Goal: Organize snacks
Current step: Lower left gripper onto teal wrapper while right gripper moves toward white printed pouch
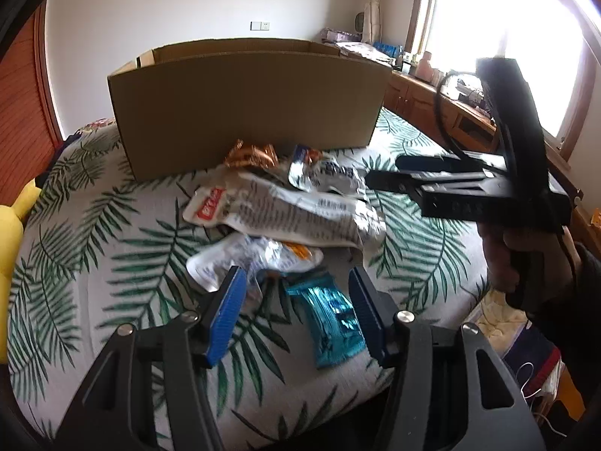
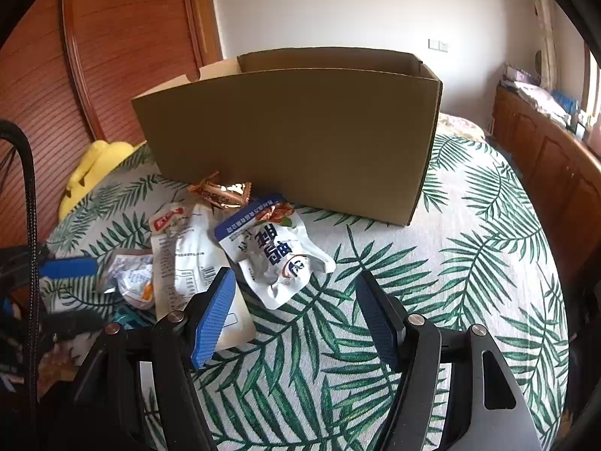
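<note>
Left gripper [image 1: 296, 293] wide and empty above teal packet [image 1: 330, 323], right gripper [image 2: 295, 300] likewise wide and empty beside white pouch [image 2: 278, 255], snack pile [image 1: 285, 210] mid-bedspread [image 2: 469, 263] before open cardboard box [image 2: 293, 139] toward far edge.

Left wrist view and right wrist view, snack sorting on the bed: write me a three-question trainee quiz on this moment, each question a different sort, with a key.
1. True or false: the cardboard box stands open-topped on the leaf-print bedspread, behind the snack packets.
2. Multiple choice: the left gripper frames which packet between its open fingers? A) the teal foil packet B) the gold-wrapped snack C) the long white packet
3. Short answer: is the right gripper holding anything?

Key
1. True.
2. A; the packet lies flat on the bedspread, not pinched.
3. No; its fingers are apart, with only bedspread and the corner of a white pouch with blue characters between them.
</note>
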A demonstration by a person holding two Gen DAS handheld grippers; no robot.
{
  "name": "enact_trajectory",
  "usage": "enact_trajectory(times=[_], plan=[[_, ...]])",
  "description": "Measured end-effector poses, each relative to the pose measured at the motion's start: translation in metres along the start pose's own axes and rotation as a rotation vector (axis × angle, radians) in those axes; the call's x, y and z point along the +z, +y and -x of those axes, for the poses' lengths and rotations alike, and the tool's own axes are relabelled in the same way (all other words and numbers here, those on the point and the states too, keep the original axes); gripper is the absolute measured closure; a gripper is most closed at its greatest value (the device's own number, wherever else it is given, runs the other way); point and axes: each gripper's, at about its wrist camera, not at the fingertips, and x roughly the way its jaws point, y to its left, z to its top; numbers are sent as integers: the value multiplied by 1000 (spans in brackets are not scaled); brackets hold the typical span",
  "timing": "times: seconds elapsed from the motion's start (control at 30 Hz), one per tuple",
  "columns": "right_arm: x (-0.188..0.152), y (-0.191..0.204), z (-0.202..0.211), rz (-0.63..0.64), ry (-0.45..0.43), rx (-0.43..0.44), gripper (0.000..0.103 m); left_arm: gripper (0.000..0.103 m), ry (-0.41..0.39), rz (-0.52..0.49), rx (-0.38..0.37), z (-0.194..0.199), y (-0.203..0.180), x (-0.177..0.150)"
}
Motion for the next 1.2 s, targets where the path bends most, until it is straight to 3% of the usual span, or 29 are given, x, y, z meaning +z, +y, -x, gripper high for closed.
enact_trajectory(times=[0.17,0.43,0.67,0.9,0.93,1.0,1.2], plan=[[2,3,-9,17,7,-8,34,54,8,15,-6,1,-6,-12],[2,0,-17,9,22,-2,34,57,11,-1,-14,2,-19,-17],[0,-3,-17,-17,13,9,34,62,27,-32,22,-6,-27,-19],[-1,-2,-16,-15,7,-4,34,61,44,-42,63,-16,-24,-19],[-1,-2,-17,-13,7,-6,34,62,43,-43,63,-16,-23,-19],[-2,-1,-16,-9,6,-7,34,77,38,-43,52,-16,-22,-20],[-2,-1,-19,-7,17,-4,34,80,-1,-10,0,-5,-14,-18]])
